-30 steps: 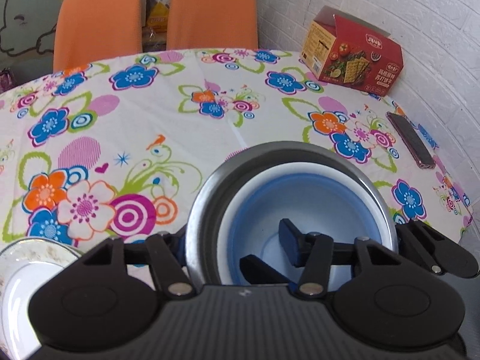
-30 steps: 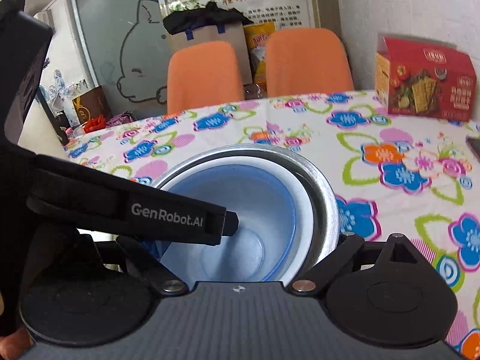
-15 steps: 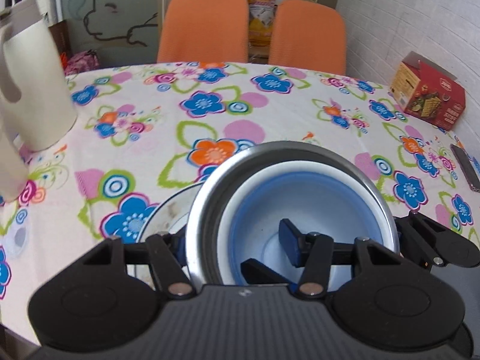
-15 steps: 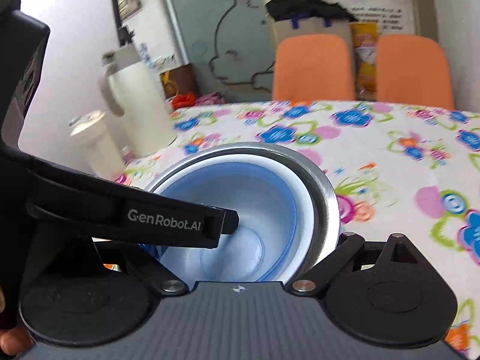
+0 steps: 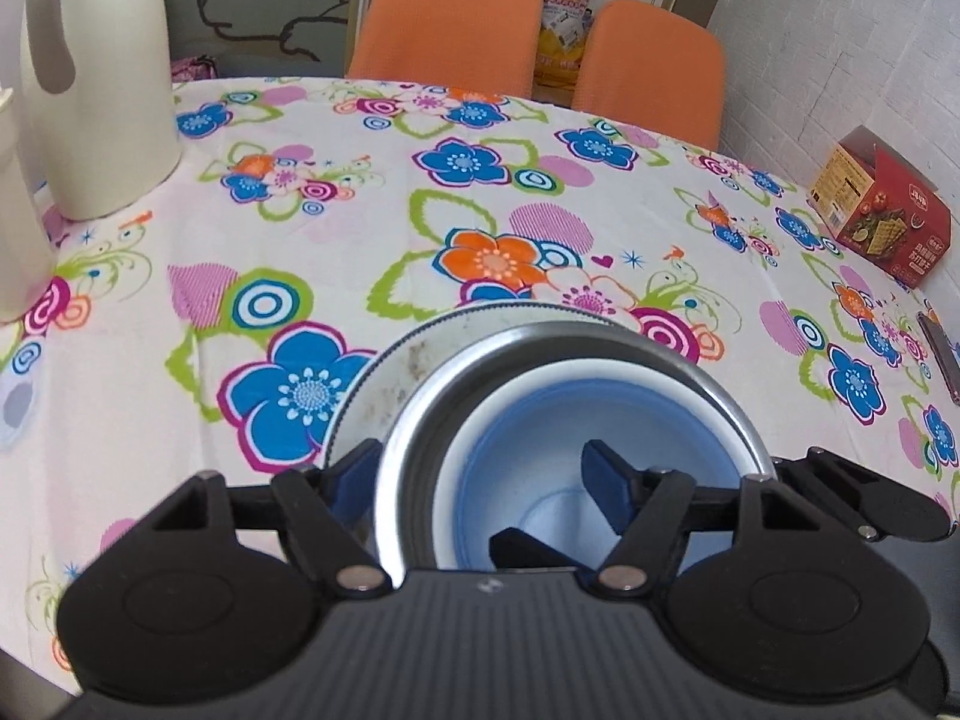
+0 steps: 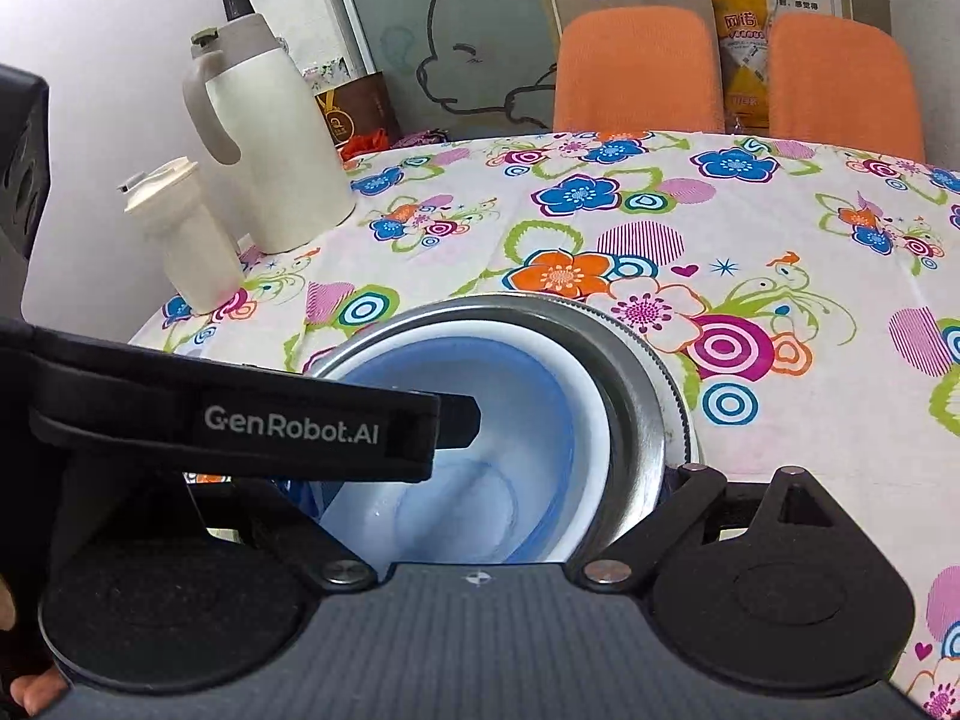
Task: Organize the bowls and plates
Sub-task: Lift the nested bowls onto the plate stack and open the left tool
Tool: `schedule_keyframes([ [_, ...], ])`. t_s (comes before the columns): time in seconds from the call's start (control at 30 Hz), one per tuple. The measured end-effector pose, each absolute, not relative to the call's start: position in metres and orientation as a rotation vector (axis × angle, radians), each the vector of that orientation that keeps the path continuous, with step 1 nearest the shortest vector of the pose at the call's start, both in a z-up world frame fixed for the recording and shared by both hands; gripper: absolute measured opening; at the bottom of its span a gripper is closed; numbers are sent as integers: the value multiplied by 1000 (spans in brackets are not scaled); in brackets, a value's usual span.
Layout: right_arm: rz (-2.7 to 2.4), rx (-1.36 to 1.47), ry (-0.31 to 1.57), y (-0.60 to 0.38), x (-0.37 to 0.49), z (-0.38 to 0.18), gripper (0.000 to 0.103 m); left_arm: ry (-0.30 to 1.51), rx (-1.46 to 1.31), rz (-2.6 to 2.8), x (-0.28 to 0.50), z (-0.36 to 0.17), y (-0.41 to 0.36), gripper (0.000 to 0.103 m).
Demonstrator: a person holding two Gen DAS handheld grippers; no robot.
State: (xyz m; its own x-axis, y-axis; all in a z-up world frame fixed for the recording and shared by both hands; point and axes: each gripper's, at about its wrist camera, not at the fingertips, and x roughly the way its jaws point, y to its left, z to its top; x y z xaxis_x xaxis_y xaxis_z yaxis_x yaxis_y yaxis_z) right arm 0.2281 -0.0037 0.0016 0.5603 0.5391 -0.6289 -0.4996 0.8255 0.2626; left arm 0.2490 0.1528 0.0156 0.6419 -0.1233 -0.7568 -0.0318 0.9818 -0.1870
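A metal bowl (image 5: 408,450) with a white-and-blue bowl (image 5: 528,420) nested inside it fills the lower middle of both views. My left gripper (image 5: 480,480) is shut on the stack's wall, one finger outside the rim and one inside. My right gripper (image 6: 486,492) is shut on the same stack, the metal bowl (image 6: 636,420) and blue bowl (image 6: 540,396) between its fingers. A white plate (image 5: 372,408) with a beaded rim lies on the floral tablecloth under the stack; its edge (image 6: 687,420) peeks out. I cannot tell whether the bowls touch it.
A tall white jug (image 6: 282,138) and a small white bottle (image 6: 186,234) stand at the table's left. A red cracker box (image 5: 876,216) and a dark phone (image 5: 942,354) lie at the right. Two orange chairs (image 5: 444,24) stand behind the table.
Both grippers have carried the bowl stack leftward across the table. The plate, off to the left before, now lies under the stack, and the jug has come into view.
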Motion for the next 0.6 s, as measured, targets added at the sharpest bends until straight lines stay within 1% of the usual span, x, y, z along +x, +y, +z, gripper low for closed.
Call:
schedule_keyframes([
  [0.17,587,106,707,-13,230,13,80,821,-237,-28,245,27,165,77],
  [0.23,581,115,706,-12,236,15,81,786,-249,-3,242,34,169,78],
  [0.27,595,98,715,-8,241,15,82,774,-254,8,241,38,171,78],
  [0.33,604,61,765,-1,249,10,81,762,-272,25,240,44,174,78],
  [0.4,634,82,781,-1,252,6,80,746,-278,29,235,49,174,78],
  [0.53,516,58,648,-12,251,18,81,699,-224,47,221,59,167,79],
  [0.6,505,52,636,-17,251,24,80,659,-198,65,214,64,162,81],
])
